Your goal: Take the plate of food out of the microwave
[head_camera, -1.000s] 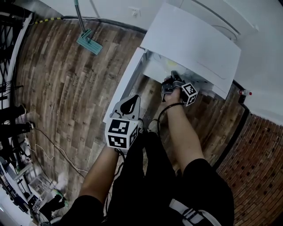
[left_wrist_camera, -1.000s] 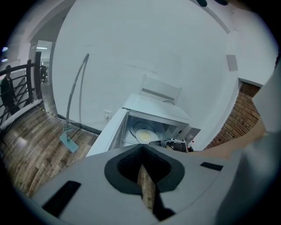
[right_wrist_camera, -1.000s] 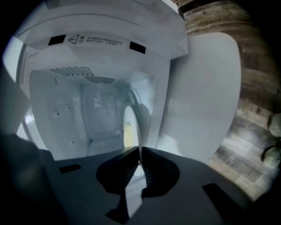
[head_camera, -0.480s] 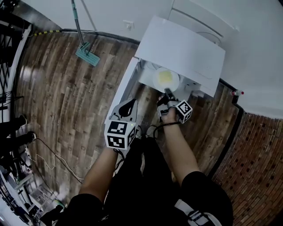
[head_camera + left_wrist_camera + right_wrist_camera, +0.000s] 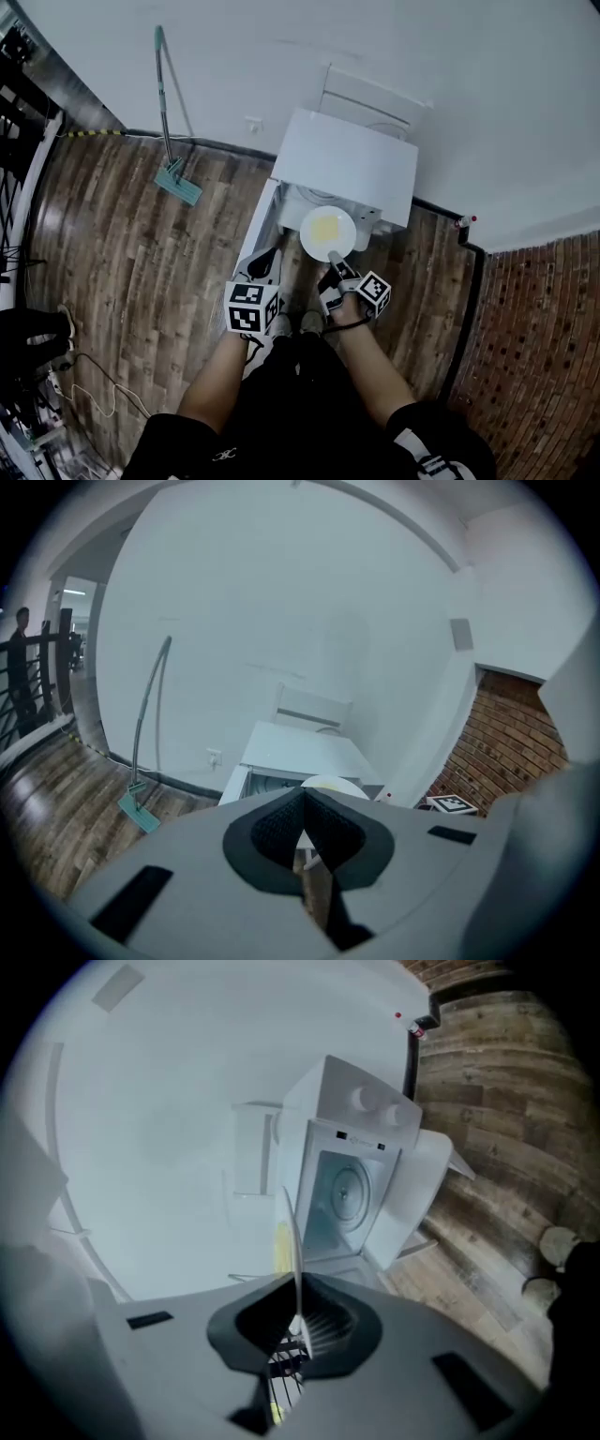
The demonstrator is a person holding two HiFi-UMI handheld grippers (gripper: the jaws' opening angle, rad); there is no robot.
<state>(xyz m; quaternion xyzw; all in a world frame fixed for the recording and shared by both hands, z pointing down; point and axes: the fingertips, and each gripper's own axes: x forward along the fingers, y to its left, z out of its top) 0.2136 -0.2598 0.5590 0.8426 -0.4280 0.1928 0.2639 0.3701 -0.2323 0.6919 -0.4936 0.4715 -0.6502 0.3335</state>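
Wood floor [image 5: 141, 234], white wall beyond; mop [image 5: 176, 183] propped far left. Left gripper [image 5: 270, 255] held idle, jaws pressed together, nothing between. Plate [image 5: 314, 246] with yellow food [image 5: 327, 228] held just clear of open microwave [image 5: 347, 164], near rim pinched by right gripper [image 5: 334, 269] alone. Risk judged: rim pinch levered by plate weight, plate tilted or slipped, food spilled.

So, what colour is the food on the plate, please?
Pale yellow food, clearest in the head view.

The round white plate [image 5: 327, 246] of yellow food [image 5: 327, 227] lies level, its near rim pinched in the right claw [image 5: 334, 264], just outside the open white microwave [image 5: 342, 167] beyond.
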